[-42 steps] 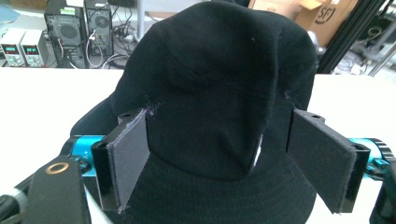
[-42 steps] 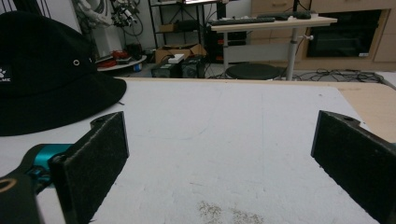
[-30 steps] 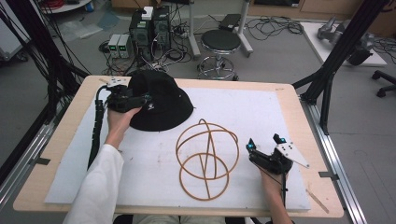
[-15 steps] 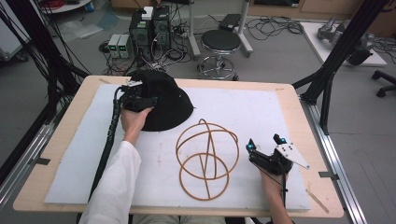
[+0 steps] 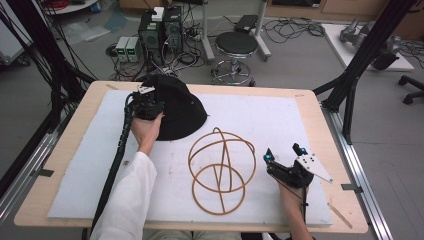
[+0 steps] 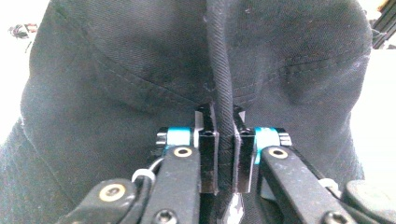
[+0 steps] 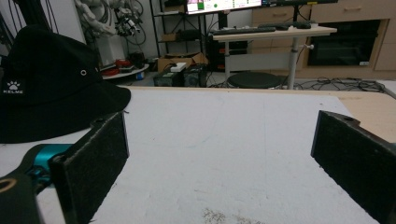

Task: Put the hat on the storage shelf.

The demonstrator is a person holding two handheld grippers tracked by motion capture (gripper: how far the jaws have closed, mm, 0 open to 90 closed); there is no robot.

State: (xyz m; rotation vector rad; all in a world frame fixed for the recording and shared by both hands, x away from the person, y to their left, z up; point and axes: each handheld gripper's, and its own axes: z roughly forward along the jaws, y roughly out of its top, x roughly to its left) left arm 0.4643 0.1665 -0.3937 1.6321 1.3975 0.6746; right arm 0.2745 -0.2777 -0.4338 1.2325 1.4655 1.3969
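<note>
A lab — floor computers (image 5: 159, 27), tangled cables (image 5: 280, 27), monitor-topped desk (image 7: 273, 31).

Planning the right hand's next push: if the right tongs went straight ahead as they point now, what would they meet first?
Probably nothing soon: between the open right tongs lies bare white mat. The black hat sits off to one side.
</note>
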